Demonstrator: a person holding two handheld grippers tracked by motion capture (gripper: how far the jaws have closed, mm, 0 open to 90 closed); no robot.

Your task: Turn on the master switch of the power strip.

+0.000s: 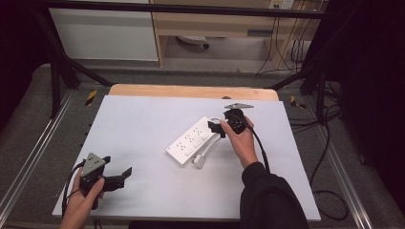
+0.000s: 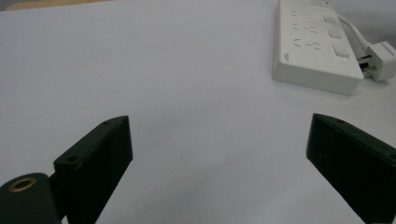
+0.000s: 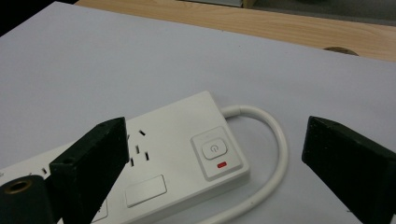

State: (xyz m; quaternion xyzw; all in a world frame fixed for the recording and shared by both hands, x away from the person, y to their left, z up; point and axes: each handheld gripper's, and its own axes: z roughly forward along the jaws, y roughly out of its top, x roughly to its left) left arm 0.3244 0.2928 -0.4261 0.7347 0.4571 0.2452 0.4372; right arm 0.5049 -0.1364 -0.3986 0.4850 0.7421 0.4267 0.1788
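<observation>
A white power strip (image 1: pixel 191 141) lies at an angle in the middle of the white sheet, and its short cable (image 3: pixel 276 154) loops back to a white plug (image 1: pixel 199 161) beside it. My right gripper (image 1: pixel 215 128) hovers over the strip's far end with its jaws wide apart. In the right gripper view the power button (image 3: pixel 213 148), with a red mark below it, lies between and beyond the jaws of the right gripper (image 3: pixel 215 120); nothing is gripped. My left gripper (image 1: pixel 125 174) rests low near the front left, open and empty. From the left gripper (image 2: pixel 218 120), the strip (image 2: pixel 317 46) and plug (image 2: pixel 380 58) show far off.
The white sheet (image 1: pixel 143 124) covers a wooden table whose bare edge (image 1: pixel 191 90) shows at the back. Black frame posts stand at both back corners. Cables lie on the floor at the right (image 1: pixel 329 195).
</observation>
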